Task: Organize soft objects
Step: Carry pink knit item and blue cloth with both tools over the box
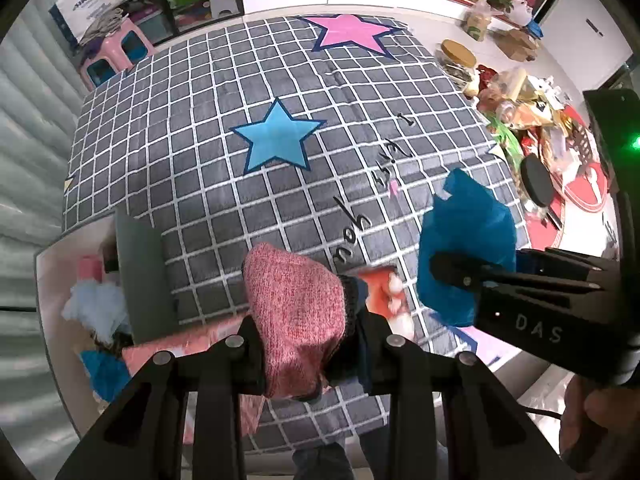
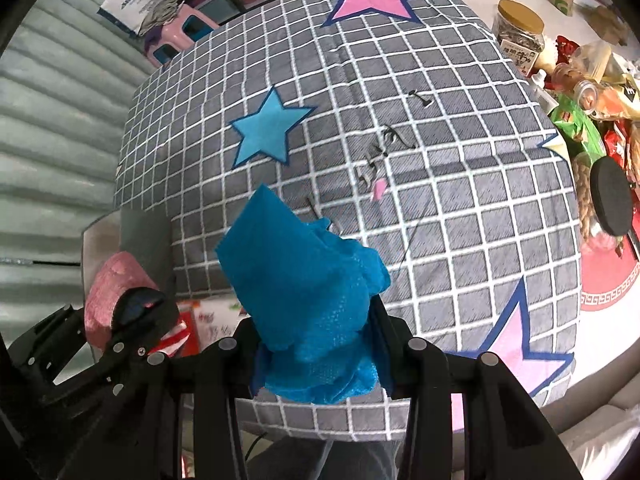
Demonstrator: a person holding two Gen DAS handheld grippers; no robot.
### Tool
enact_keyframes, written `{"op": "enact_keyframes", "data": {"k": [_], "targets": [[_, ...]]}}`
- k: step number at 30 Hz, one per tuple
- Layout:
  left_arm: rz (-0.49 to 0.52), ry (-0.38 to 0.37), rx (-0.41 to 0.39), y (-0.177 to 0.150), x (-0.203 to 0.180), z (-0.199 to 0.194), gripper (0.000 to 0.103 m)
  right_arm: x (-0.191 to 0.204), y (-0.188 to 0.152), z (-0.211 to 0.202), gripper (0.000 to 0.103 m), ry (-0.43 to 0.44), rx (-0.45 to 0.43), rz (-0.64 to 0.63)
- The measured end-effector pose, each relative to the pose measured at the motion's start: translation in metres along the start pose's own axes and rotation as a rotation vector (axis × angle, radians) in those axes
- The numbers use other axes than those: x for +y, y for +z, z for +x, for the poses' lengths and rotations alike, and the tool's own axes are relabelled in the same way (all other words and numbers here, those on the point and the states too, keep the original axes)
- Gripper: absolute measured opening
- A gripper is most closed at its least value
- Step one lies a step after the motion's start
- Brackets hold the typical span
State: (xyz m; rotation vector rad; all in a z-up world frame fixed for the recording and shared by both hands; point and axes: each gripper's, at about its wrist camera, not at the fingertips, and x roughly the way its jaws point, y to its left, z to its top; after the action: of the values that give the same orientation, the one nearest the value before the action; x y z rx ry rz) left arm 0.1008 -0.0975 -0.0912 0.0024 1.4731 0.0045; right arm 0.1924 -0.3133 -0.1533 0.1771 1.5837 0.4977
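**Gripping soft items above checked blanket**

Left gripper [image 1: 312,344] is clamping a pink knit sock [image 1: 296,312], jaws nearly closed. Right gripper [image 2: 320,344] is pinching blue mesh cloth [image 2: 308,288] likewise. Both items are hanging over the blanket's [image 1: 192,128] near edge, cloth right of sock.

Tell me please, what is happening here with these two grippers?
A person is sorting soft things with a gripper in each hand. The left gripper is shut on a pink knitted cloth, and the right gripper is shut on a blue cloth. Both are held above a grey checked blanket with stars.
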Motion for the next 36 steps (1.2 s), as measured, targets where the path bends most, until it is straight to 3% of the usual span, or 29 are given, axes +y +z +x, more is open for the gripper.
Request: {"op": "enact_keyframes", "data": {"k": [18, 36], "targets": [[0.026, -0.02, -0.014, -0.079, 0.025, -0.038, 0.034, 0.054, -0.081, -0.003, 0.044, 0.037, 0.038, -0.056], [-0.153, 0.024, -0.082, -0.113, 0.106, -0.078, 0.034, 0.132, -0.097, -0.006, 0.044, 0.082, 0.041, -0.214]]}}
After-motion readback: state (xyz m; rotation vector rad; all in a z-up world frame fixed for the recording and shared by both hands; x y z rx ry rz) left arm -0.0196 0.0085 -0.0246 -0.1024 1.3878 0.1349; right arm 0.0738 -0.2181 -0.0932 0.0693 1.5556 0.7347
